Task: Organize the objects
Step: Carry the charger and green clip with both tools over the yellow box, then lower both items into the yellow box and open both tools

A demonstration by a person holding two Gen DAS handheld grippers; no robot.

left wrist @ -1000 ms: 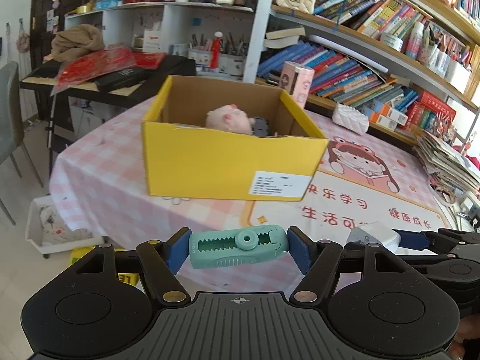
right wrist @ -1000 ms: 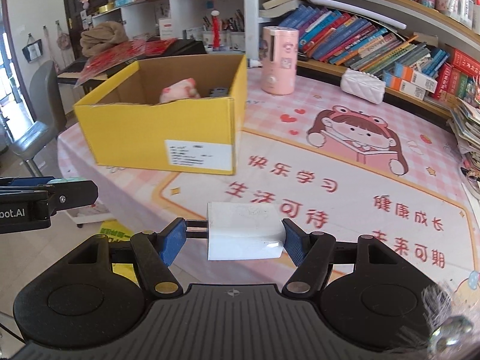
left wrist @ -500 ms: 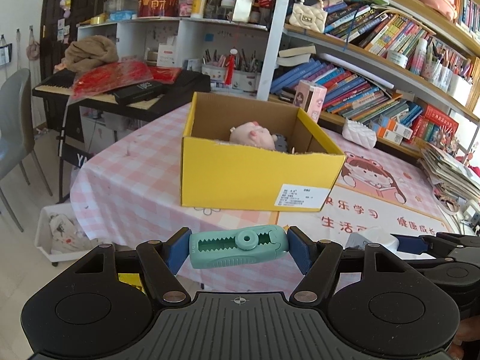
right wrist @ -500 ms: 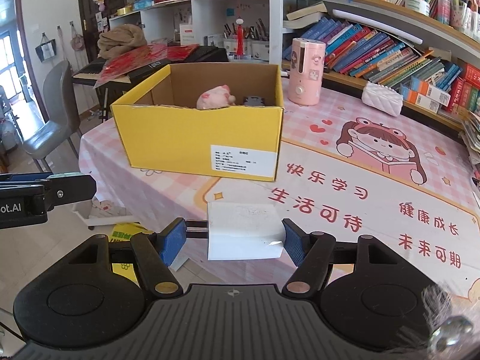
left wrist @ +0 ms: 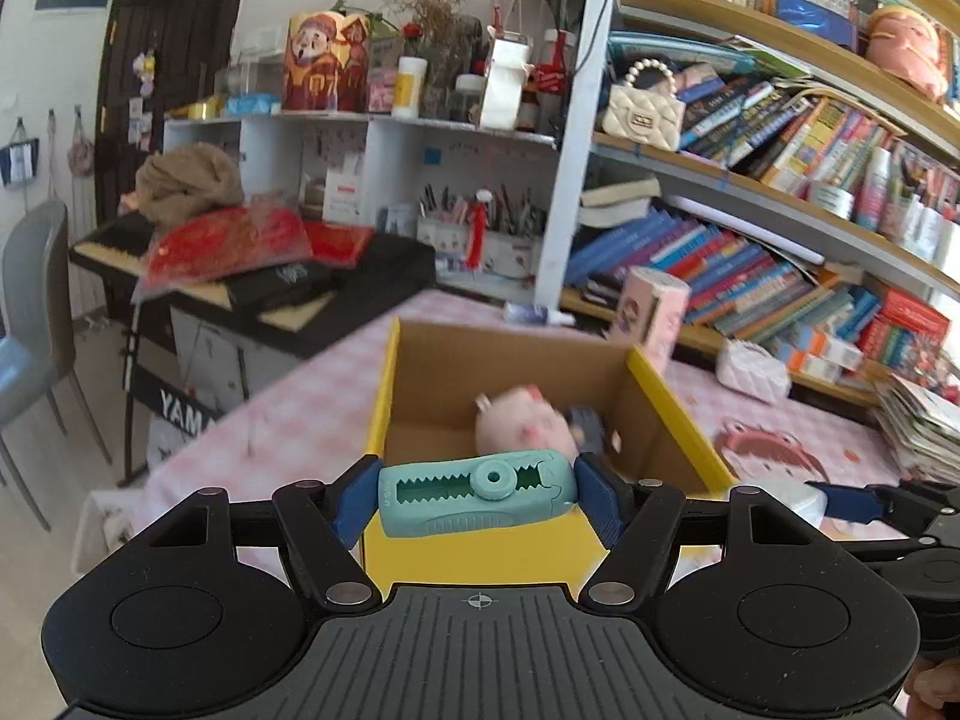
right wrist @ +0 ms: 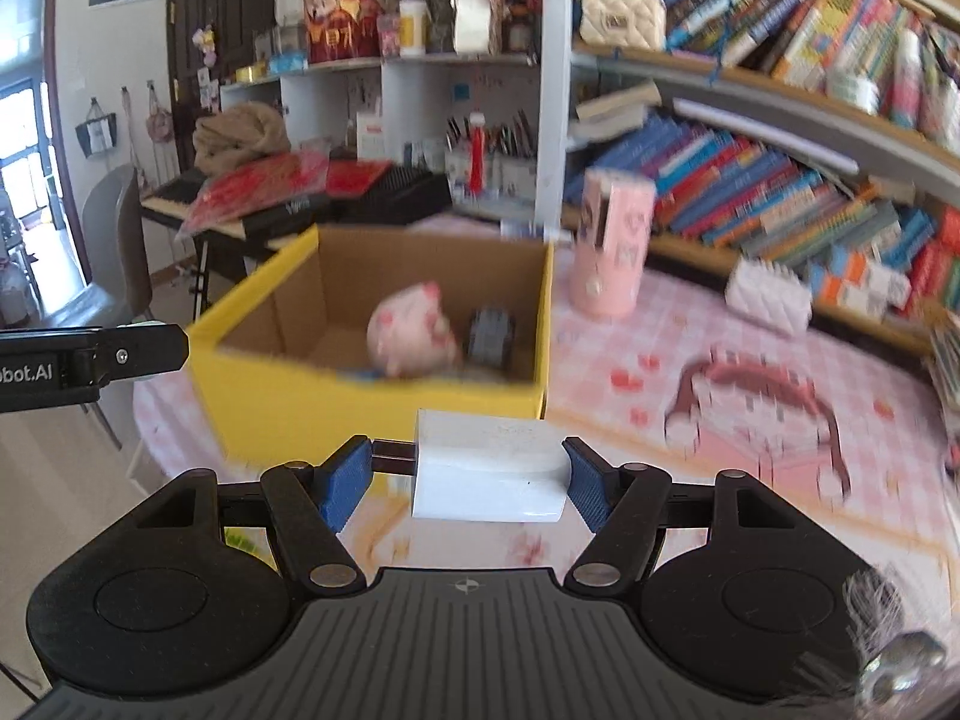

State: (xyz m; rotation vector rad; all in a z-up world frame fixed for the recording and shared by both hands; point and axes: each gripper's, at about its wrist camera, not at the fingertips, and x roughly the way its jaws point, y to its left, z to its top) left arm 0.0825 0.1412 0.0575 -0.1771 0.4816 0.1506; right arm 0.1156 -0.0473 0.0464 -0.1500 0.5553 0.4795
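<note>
Yellow cardboard makes up the open box (left wrist: 672, 414) on the table (right wrist: 750, 420), brown on the inside. In it I can see a pink plush pig (left wrist: 525, 423) toward the far right corner, with a small dark grey item (right wrist: 491, 337) just beside it on the right; it is too blurred for me to name.

Pink-and-white checked cloth covers the table, with a cartoon girl printed on the mat to the right of the box. A pink cylinder-shaped container (right wrist: 612, 252) stands just beyond the box's far right corner, and a small white quilted pouch (right wrist: 768, 294) lies further right. Behind the table runs a long bookshelf (left wrist: 780, 228) packed with leaning books, a cream handbag (left wrist: 645, 111) on its upper level. To the far left I see a keyboard (left wrist: 288, 288) piled with red packets, a grey chair (left wrist: 36, 312), and a white shelf unit carrying jars and pen pots.

My left gripper (left wrist: 477, 495) has its blue fingers (left wrist: 354, 501) clamped on the ends of a teal toothed clip (left wrist: 474, 492), held crosswise just above the near wall of the box. My right gripper (right wrist: 462, 480) holds a white charger plug (right wrist: 492, 474) sideways, one finger on its prongs and the other against its rounded end, in front of the box's near right corner.
</note>
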